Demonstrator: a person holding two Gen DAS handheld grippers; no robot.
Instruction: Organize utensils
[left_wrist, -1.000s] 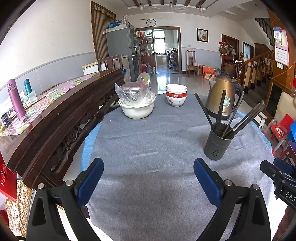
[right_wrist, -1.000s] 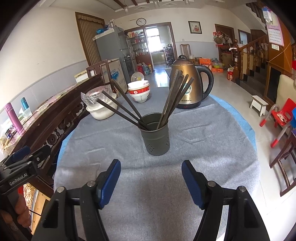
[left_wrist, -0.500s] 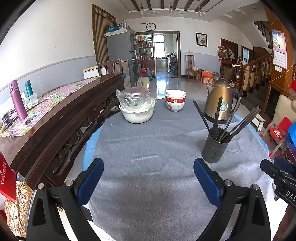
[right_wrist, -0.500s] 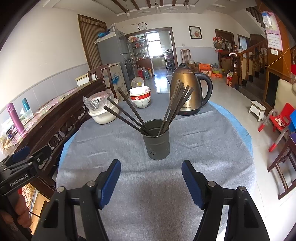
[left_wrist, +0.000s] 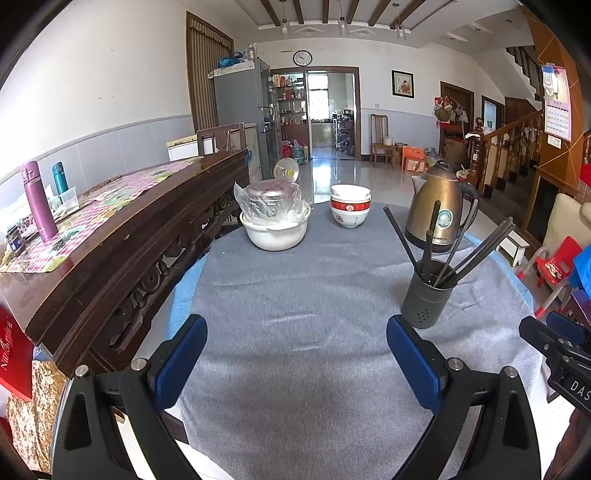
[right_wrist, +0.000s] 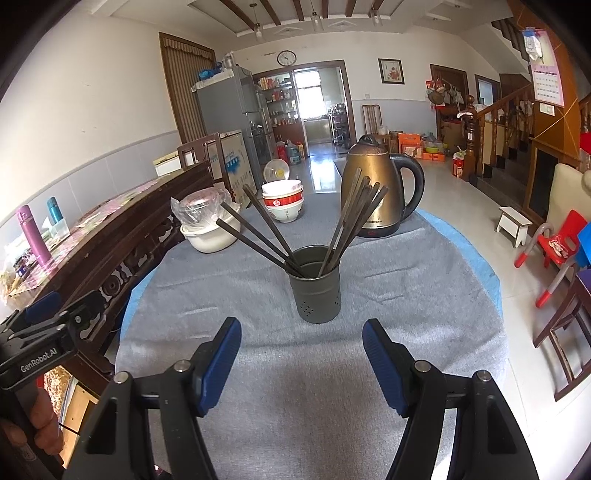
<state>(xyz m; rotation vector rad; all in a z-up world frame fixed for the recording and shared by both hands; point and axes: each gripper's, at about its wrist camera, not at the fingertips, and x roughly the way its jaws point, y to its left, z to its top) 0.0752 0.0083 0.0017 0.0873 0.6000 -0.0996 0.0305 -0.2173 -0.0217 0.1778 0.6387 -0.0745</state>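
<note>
The dark chopsticks (right_wrist: 258, 232) stand fanned in the perforated holder (right_wrist: 315, 286), directly ahead of the right gripper (right_wrist: 301, 350), whose jaws are spread and empty. The holder sits ahead-right of the left gripper (left_wrist: 297, 347), likewise spread and empty. The kettle (right_wrist: 373, 195) stands beyond the holder.

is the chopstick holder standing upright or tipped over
Upright. The holder stands on its base on the grey cloth, rim facing up, with the chopsticks fanning out of its top.
</note>
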